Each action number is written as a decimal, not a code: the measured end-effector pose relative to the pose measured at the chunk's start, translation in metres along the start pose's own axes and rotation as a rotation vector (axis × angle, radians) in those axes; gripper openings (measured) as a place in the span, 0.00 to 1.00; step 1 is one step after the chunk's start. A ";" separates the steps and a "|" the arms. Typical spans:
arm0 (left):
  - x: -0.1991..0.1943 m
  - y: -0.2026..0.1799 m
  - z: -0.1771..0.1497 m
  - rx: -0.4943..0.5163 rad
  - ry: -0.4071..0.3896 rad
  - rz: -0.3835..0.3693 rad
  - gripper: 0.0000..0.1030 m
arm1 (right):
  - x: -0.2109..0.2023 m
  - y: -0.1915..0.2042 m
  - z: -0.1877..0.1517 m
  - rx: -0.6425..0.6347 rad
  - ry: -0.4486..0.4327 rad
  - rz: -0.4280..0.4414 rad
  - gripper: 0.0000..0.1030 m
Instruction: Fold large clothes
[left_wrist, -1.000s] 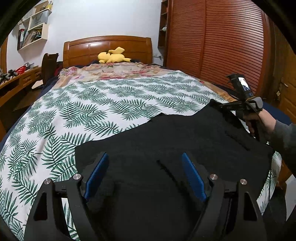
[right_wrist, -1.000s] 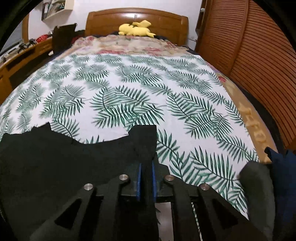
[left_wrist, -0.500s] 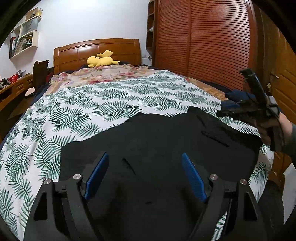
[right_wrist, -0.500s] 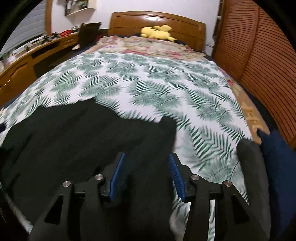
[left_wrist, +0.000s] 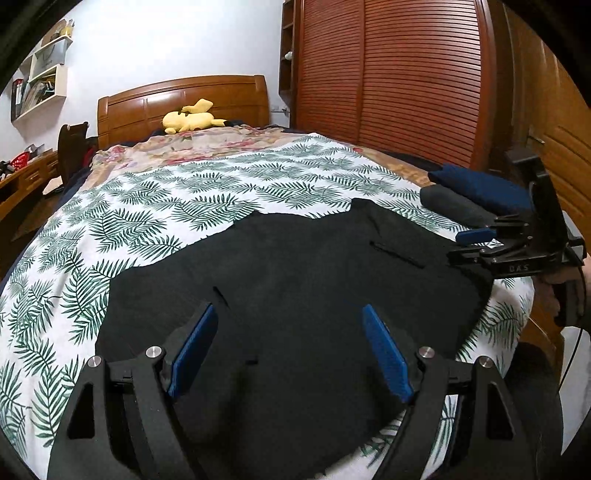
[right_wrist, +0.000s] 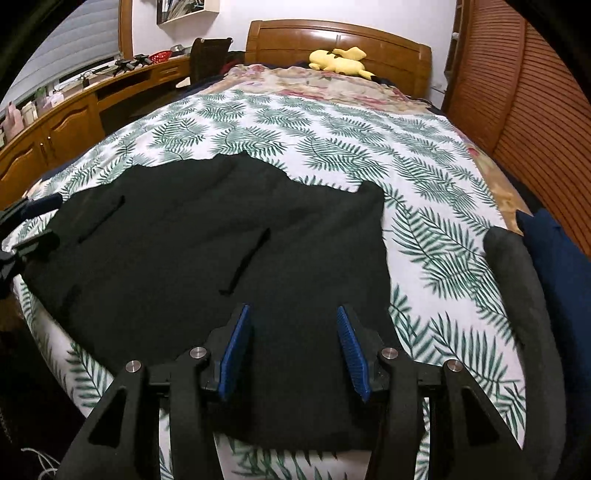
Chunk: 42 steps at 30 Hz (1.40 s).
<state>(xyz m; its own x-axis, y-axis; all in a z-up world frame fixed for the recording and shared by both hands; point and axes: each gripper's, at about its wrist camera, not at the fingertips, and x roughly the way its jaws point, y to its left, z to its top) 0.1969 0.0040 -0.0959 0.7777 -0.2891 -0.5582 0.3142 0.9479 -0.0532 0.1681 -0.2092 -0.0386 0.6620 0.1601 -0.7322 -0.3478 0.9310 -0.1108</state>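
Released since a second ago, the corner of the black garment (right_wrist: 229, 236) no longer sits in the right gripper (right_wrist: 293, 354): its blue pads, then pinched on the cloth, now stand apart with nothing pressed between them, and the gripper has drawn back toward the foot of the bed (right_wrist: 436, 192). The left gripper (left_wrist: 291, 354) has slid sideways too, so the wardrobe fills more of its view than before.

With the bed as landmark: its palm-leaf sheet (left_wrist: 155, 206) covers most of the mattress, and the wooden headboard (left_wrist: 184, 99) closes its far end. A slatted wooden wardrobe (left_wrist: 399, 74) runs along the bed's right side, and a wooden desk (right_wrist: 74, 110) along its left side.

The black garment lies spread flat across the foot end of the bed, its far edge ragged against the leaf print, with 2 dark slit-like lines showing on its surface. Both grippers hover over its near edge. The left gripper's jaws are wide apart, empty.

At the bed's right edge, beside the garment, lie 2 folded pieces: a dark grey one (right_wrist: 517, 280) and a navy one (right_wrist: 557, 254) touching it on the outer side.

A yellow plush toy (left_wrist: 190, 118) rests at the head of the bed, against the headboard.
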 end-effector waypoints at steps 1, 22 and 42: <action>-0.002 -0.002 -0.001 0.003 0.001 -0.003 0.79 | -0.003 0.001 -0.002 0.004 0.000 -0.005 0.49; -0.017 -0.015 -0.045 -0.050 0.065 -0.035 0.52 | -0.015 0.022 -0.027 -0.023 -0.026 -0.020 0.49; -0.011 -0.006 -0.045 -0.080 0.069 -0.024 0.48 | 0.022 0.092 -0.029 -0.100 -0.003 0.161 0.50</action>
<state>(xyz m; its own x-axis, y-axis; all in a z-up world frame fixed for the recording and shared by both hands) 0.1616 0.0074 -0.1268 0.7304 -0.3047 -0.6113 0.2857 0.9492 -0.1318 0.1313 -0.1296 -0.0849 0.5942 0.3055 -0.7441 -0.5136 0.8560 -0.0586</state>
